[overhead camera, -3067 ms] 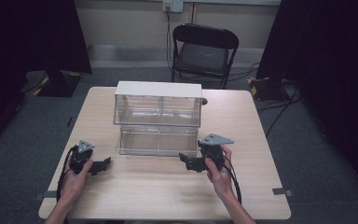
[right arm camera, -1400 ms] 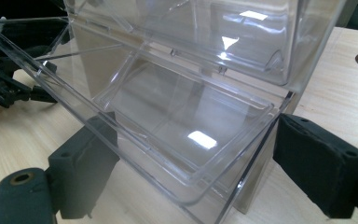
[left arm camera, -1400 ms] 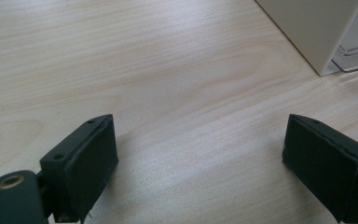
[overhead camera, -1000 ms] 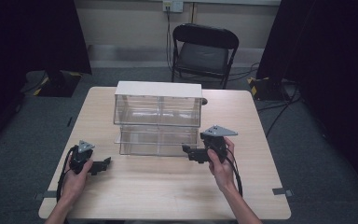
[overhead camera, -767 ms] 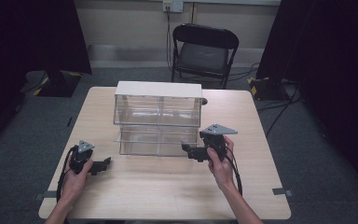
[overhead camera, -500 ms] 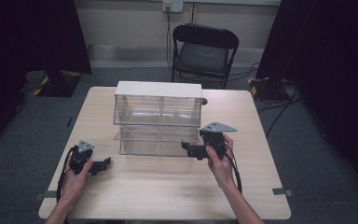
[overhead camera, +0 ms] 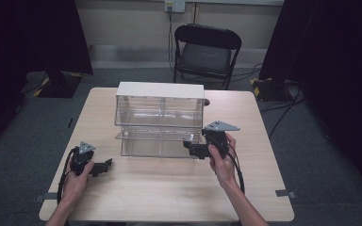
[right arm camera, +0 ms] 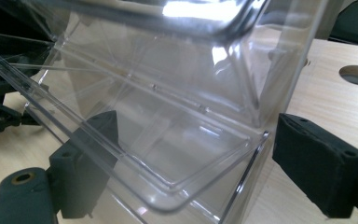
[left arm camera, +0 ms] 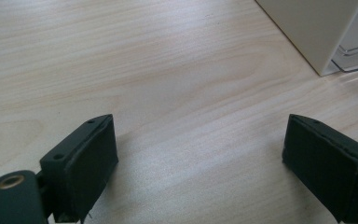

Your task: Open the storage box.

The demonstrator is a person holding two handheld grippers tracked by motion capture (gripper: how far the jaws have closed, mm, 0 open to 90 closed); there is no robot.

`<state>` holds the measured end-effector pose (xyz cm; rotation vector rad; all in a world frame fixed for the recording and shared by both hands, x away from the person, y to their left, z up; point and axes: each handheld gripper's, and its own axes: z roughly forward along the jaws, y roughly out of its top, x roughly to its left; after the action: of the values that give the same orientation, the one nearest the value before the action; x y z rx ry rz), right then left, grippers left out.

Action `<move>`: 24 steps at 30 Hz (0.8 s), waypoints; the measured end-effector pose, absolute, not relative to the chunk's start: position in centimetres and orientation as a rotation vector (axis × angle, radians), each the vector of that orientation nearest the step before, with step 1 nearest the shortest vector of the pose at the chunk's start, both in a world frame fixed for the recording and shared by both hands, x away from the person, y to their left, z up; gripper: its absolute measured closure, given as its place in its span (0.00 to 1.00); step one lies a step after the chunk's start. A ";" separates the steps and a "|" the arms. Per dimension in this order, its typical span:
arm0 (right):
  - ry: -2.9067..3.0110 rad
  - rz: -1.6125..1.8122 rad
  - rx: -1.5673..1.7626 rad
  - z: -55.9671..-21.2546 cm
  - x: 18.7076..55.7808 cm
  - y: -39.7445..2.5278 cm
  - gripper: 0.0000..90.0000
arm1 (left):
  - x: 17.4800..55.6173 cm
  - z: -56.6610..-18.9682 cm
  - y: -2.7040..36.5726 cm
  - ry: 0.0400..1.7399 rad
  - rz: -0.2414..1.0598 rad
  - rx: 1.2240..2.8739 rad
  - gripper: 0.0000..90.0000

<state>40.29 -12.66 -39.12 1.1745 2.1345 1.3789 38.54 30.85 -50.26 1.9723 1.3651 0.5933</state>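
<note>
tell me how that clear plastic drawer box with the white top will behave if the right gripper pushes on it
The clear plastic drawer box with the white top looks empty and thin-walled, so it is probably light and may slide on the smooth wooden table rather than resist. Its glossy walls likely give the right gripper little grip. The lower drawer sticks out, so a push may just move it inward.

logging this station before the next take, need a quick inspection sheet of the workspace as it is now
surface: light wood table, hole near its back edge.
job's things: clear drawer unit, white top; lower drawer pulled partly out.
clutter: nothing seen.
grippers: left tool open, low over bare table; right tool open at the lower drawer's right front corner.
cables: one trails from each tool; more on the floor at right.
surroundings: black folding chair, dark curtains, grey carpet.
</note>
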 end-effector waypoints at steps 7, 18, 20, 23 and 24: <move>2.107 1.421 1.183 -38.7 40.6 -12.8 0.16 | 38.5 -50.3 30.9 1.365 0.593 1.973 0.11; 2.070 1.437 1.173 -38.1 40.7 -12.7 0.15 | 38.5 -50.3 30.8 1.365 0.593 1.973 0.11; 2.070 1.436 1.170 -38.1 40.7 -12.7 0.15 | 38.5 -50.3 30.9 1.365 0.594 1.973 0.11; 2.069 1.433 1.168 -38.0 40.7 -12.7 0.15 | 38.5 -50.2 30.9 1.364 0.593 1.974 0.11; 2.072 1.433 1.164 -38.0 40.7 -12.7 0.15 | 38.5 -50.2 30.9 1.364 0.592 1.973 0.11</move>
<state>40.72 -12.69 -37.97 1.1640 2.0716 1.4331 38.54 30.85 -50.25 1.9734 1.3644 0.5920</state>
